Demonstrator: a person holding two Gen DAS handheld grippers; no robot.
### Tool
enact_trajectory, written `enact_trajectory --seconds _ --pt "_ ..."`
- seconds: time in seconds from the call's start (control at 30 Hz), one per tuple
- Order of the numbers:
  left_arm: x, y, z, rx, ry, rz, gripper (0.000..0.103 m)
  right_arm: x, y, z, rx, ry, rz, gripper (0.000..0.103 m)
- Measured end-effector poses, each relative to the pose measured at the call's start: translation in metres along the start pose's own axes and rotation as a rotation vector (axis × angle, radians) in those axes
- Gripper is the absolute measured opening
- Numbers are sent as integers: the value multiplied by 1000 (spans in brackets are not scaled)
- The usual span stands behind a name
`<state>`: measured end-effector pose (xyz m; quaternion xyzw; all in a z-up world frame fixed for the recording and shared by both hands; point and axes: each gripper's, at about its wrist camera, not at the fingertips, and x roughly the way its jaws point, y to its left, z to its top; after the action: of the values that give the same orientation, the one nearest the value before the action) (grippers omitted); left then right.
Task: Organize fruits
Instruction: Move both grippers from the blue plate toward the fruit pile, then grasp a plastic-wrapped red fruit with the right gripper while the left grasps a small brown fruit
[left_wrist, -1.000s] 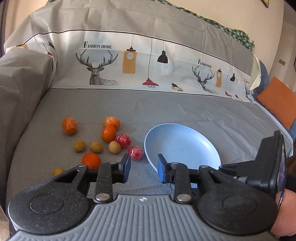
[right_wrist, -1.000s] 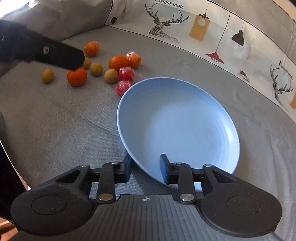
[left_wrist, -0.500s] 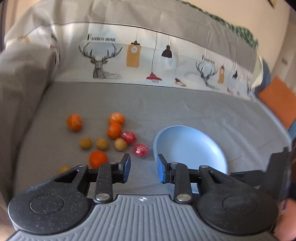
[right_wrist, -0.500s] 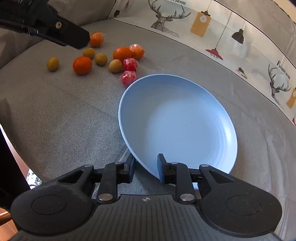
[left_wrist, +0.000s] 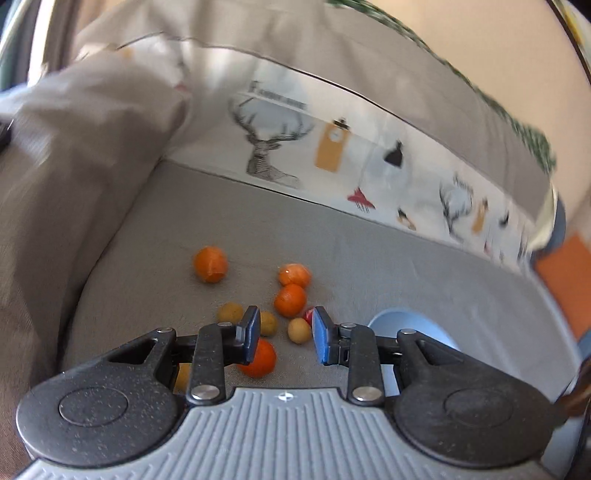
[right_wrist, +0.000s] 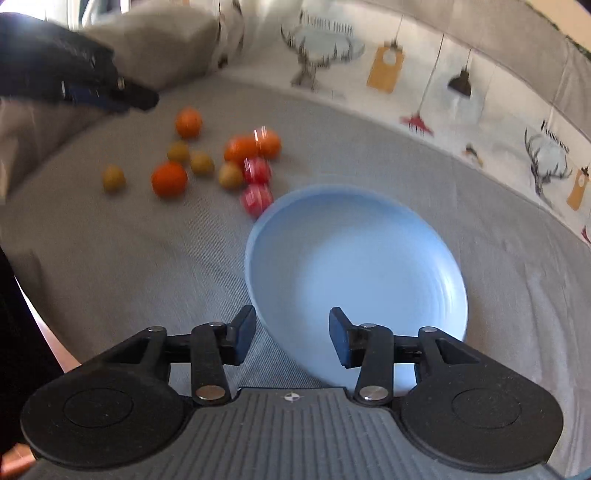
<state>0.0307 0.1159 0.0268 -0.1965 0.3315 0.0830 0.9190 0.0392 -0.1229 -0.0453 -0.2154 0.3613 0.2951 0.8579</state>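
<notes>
Several small fruits lie loose on the grey sofa seat: oranges (left_wrist: 210, 264), yellow-brown round fruits (left_wrist: 299, 330) and two red ones (right_wrist: 256, 197). An empty light blue plate (right_wrist: 354, 266) lies to their right and also shows in the left wrist view (left_wrist: 413, 326). My left gripper (left_wrist: 284, 334) is open and empty, held above the fruits, with an orange (left_wrist: 258, 358) just below its left finger. My right gripper (right_wrist: 291, 338) is open and empty over the plate's near rim. The left gripper also shows in the right wrist view (right_wrist: 110, 96), above the fruits at far left.
The sofa backrest wears a white printed cover with deer and lamps (left_wrist: 273, 147). A grey armrest (left_wrist: 74, 177) rises at the left of the fruits. An orange cushion (left_wrist: 565, 280) lies at far right. Bare grey seat (right_wrist: 129, 258) lies left of the plate.
My left gripper has moved forward and left towards the fruits and tilted. My right gripper has opened wider and drawn back a little from the plate. Both views are blurred by motion.
</notes>
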Motion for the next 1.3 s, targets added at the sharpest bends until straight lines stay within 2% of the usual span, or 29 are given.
enact_trajectory --seconds 0.1,0.4,0.5,0.63,0.67,0.8,0.93,1.03,1.13,1.3 --pt "2 9 3 -52 23 -23 20 -10 -1 4 24 -91 31 47" --pt "27 4 2 -49 101 -1 20 -2 -14 20 79 -188 70 42" --pt "40 1 0 -51 120 14 22 11 -12 31 56 -186 102 42" --pt "57 1 -3 -70 158 55 25 33 11 45 -65 -192 71 42" --pt "60 1 -3 -78 160 76 26 40 16 49 -99 -188 59 42" --pt "54 14 -3 -149 112 181 46 59 34 60 -182 -176 37 43" --pt "48 27 -2 -218 135 265 48 82 46 65 -245 -118 -6 43" --pt "49 24 -2 -192 179 326 48 97 51 67 -257 -66 -13 42" --pt "51 18 -4 -142 202 362 48 100 55 67 -279 -59 -53 30" --pt "55 15 -8 -96 240 387 48 99 50 67 -242 -59 -29 29"
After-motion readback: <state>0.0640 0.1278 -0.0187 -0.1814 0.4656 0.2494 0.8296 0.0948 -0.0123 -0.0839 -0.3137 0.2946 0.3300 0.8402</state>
